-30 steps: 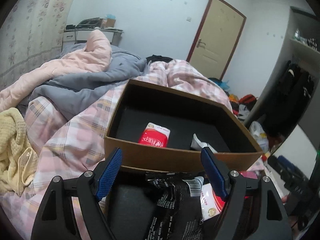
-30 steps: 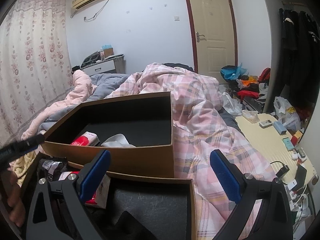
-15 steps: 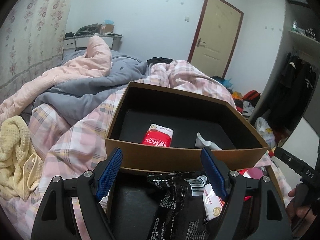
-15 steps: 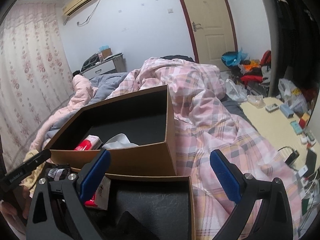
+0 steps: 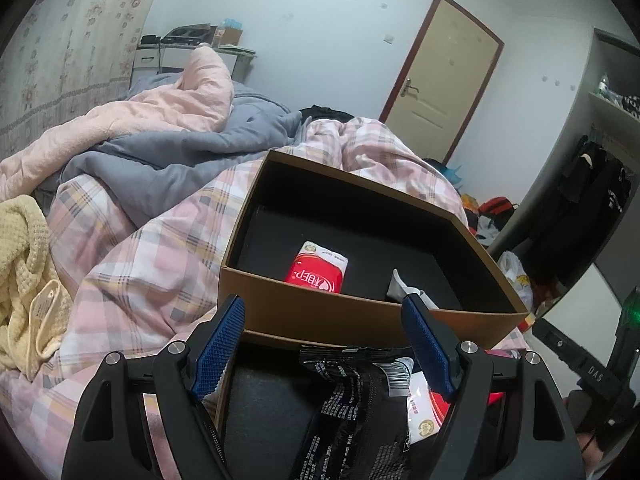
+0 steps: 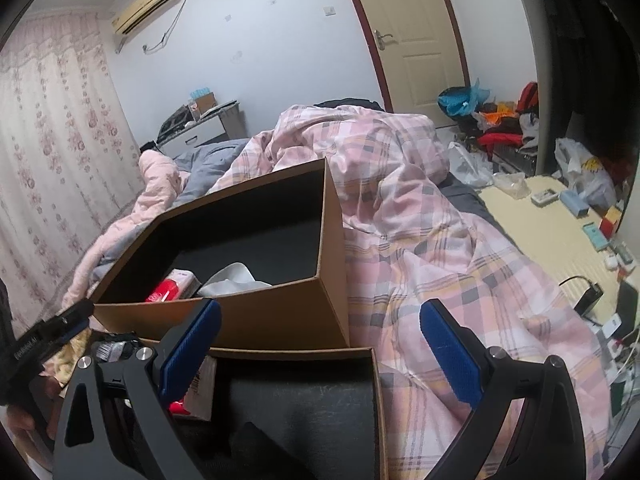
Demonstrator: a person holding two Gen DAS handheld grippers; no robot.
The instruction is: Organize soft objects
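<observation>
- Bed (image 5: 132, 264): a pink plaid duvet (image 6: 432, 248) is covering most of it, with a grey blanket (image 5: 192, 160) and a pale pink blanket (image 5: 160, 112) lying bunched toward the far wall.
- Far box (image 5: 360, 312): a brown carton with a black lining is sitting open on the duvet, beyond both pairs of jaws.
- Near box (image 6: 296, 396): a second black-lined carton is lying just in front of the far one, directly beneath both tools.
- Left gripper (image 5: 328, 344): its jaws are standing wide apart and holding nothing, hanging over the near box.
- Right gripper (image 6: 320, 344): its jaws are likewise spread and holding nothing, straddling the near box's right-hand corner.
- Yellow knit cloth (image 5: 28, 280): it is lying on the bed well to the left of the left jaws; only the left view is showing it clearly.
- Black printed packet (image 5: 352, 412): it is lying in the near box between and below the left jaws; the right view is showing only a sliver.
- Red tissue pack (image 5: 318, 268): it is resting on the far box's floor, ahead of the left jaws.
- White cloth (image 6: 232, 276): it is lying crumpled beside the tissue pack; the right view is showing more of it.
</observation>
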